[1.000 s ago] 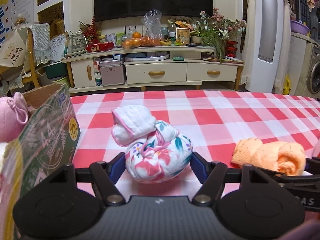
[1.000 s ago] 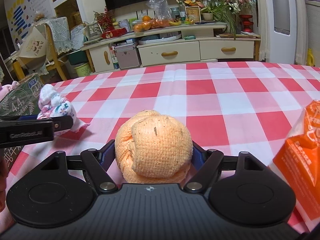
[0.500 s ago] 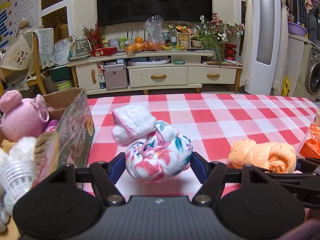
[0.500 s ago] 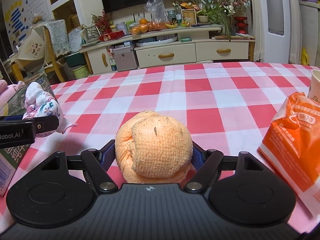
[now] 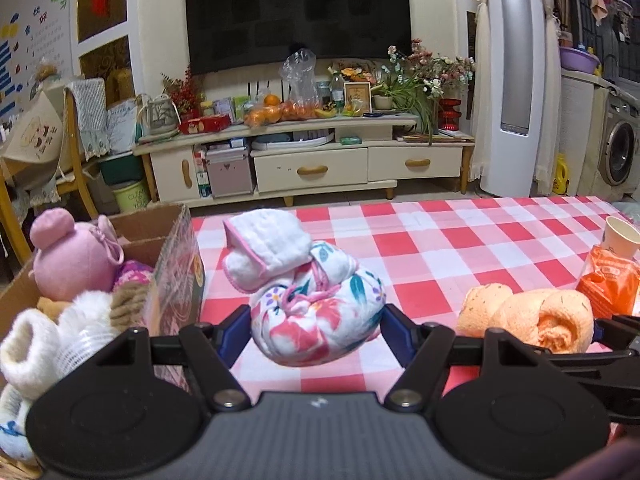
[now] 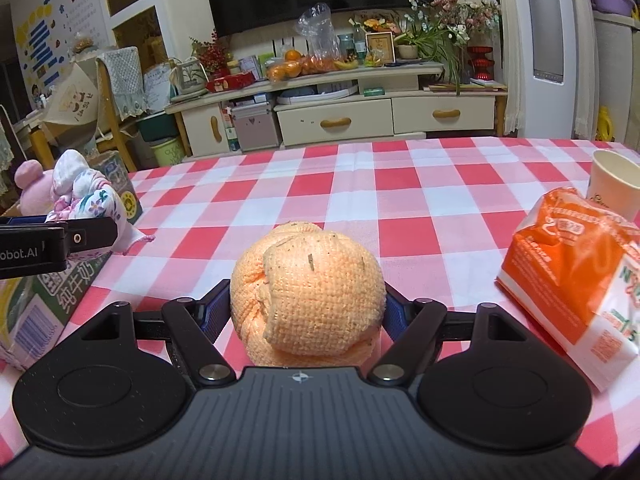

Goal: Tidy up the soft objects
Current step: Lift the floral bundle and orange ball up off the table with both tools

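Observation:
My left gripper [image 5: 316, 322] is shut on a floral knotted cloth bundle [image 5: 316, 312] with a white pink-edged flap, held above the checked table beside the cardboard box [image 5: 176, 276]. The bundle also shows at the left of the right wrist view [image 6: 86, 198]. My right gripper [image 6: 308, 308] is shut on a rolled orange towel [image 6: 308, 296], held above the table; it also shows in the left wrist view [image 5: 532, 320]. The box holds a pink plush toy [image 5: 72, 264] and several other soft things.
An orange snack bag [image 6: 580, 268] and a paper cup [image 6: 612, 184] stand at the table's right. The red-and-white checked tablecloth [image 6: 360, 196] runs to the far edge. A TV cabinet [image 5: 312, 160] stands beyond the table.
Both grippers have risen with their loads. The left view now looks down into the box, showing the pink plush and other soft items; the cup and snack bag have come into view.

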A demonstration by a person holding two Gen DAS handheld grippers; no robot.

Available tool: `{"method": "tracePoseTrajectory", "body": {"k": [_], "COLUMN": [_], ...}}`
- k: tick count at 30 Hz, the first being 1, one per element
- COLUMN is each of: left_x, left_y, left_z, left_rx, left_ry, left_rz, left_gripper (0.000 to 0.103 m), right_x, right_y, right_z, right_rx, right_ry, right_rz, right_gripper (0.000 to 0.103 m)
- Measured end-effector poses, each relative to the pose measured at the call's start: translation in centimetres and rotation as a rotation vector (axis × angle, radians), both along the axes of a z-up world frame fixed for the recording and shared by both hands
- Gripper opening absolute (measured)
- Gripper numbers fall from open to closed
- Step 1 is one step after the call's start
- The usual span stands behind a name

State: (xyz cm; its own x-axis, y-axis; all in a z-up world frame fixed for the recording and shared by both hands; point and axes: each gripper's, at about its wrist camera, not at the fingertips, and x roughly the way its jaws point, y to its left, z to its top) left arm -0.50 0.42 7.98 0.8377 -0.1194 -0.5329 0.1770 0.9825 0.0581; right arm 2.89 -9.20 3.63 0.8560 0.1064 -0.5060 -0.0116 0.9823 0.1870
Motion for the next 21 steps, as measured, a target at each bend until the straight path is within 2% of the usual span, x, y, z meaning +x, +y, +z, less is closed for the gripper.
{"method": "tracePoseTrajectory", "body": {"k": [10,21], "left_x": [-1.7,-2.7], "left_y": [0.8,2.6], "left_z": [1.4,3.2], "left_rx": [0.007,-0.021], "left_ry": [-0.043,-0.079], "left_rz": [-0.024,-0.029], "left_gripper": [0.069,0.069], "right_x": [-1.9,-3.3], "right_y": [0.7,2.3], "right_z": [1.4,3.1], "right_rx": [-0.016,-0.062], "right_ry": [-0.034,-0.079], "right_rz": [-0.009,0.013], "right_gripper": [0.093,0.093]}}
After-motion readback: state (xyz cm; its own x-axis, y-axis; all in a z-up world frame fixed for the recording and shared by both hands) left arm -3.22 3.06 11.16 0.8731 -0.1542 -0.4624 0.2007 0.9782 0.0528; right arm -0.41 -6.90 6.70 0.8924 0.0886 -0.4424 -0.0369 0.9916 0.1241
